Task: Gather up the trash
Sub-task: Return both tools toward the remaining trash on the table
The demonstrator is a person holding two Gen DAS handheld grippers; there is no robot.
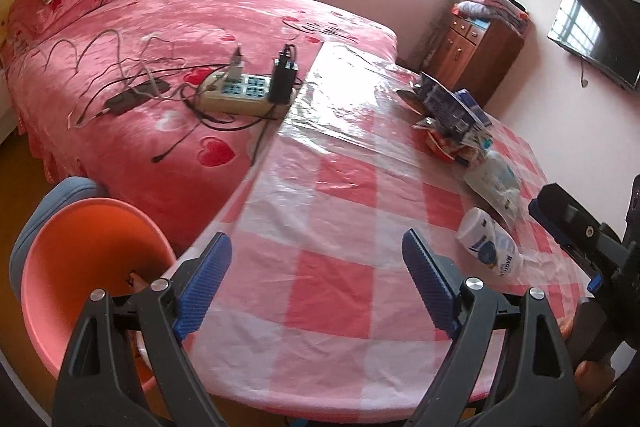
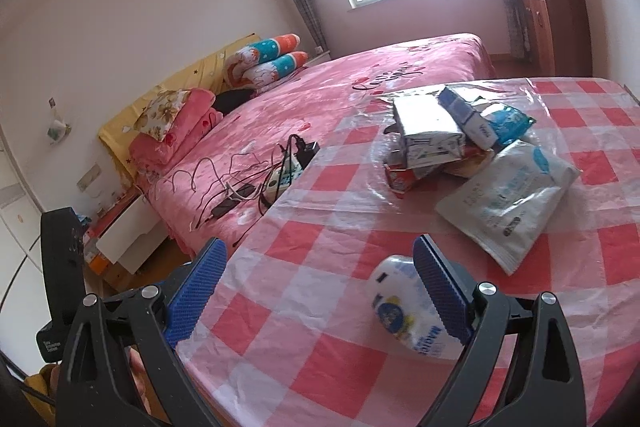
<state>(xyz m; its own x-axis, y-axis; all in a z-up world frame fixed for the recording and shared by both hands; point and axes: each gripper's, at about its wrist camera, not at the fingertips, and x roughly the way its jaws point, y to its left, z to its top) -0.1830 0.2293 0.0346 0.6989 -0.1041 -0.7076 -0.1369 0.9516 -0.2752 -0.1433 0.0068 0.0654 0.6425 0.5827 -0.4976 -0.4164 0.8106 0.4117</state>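
Right gripper [image 2: 320, 291] gapes empty; the white bottle [image 2: 408, 311] lies against its right finger's inner side.

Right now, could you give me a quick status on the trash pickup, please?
Both grippers open, nothing held. Right gripper nearing the small white bottle lying on the table. More wrappers beyond. Path clear.

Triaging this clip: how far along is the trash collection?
Done: something already lies in the pink bin beside the table; what it is I can't tell. In hand: nothing gripped. The right gripper is open, with the small white bottle between its fingers. The left gripper is open and empty. Left: the white pouch and the pile of cartons and wrappers.
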